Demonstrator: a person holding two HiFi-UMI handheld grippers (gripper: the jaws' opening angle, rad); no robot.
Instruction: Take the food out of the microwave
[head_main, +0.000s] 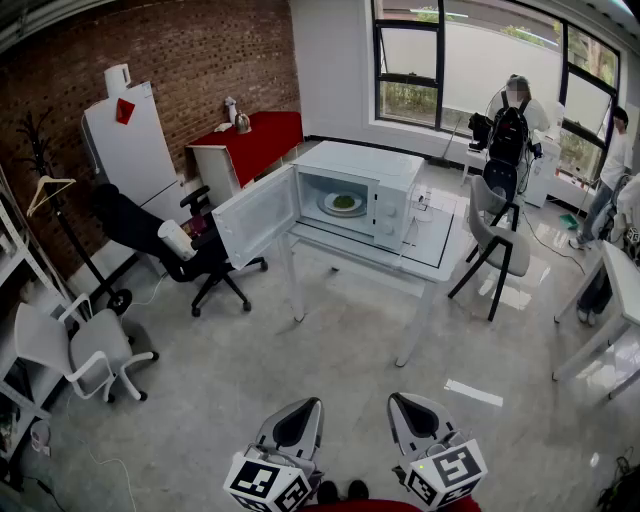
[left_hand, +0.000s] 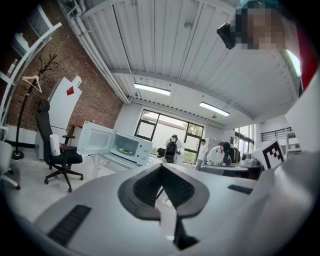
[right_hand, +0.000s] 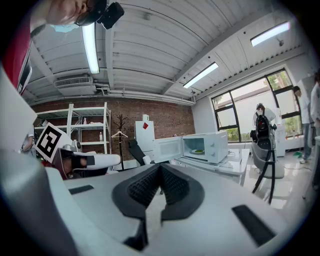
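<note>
— Left gripper (head_main: 306, 404) first: closed, jaws tip to tip, nothing between them.
— Same for the right gripper (head_main: 399, 399): shut and empty (plain enough in the right gripper view).
— Position?
— Low at the bottom edge of the head view, side by side, pointed roughly level across the room.
— And the food (head_main: 343, 202)?
— Green, on a pale plate (head_main: 323, 206), inside the microwave (head_main: 385, 170). Well apart from both grippers.
— Door (head_main: 257, 215)?
— Swung wide open, out to the left in the head view, cavity in plain sight.
— Standing on what?
— On a white worktop (head_main: 445, 245), toward its left end, out in the middle of the floor.
— Around it?
— Black office chair (head_main: 195, 255) just beside the open door. Grey chair (head_main: 497, 240) at the worktop's right side. White fridge (head_main: 130, 150) against the brick wall, with a red-covered table (head_main: 262, 140) near it.
— Anyone about?
— One person (head_main: 512, 120) with a dark backpack by the window, back turned; more at the right edge, only partly in view.
</note>
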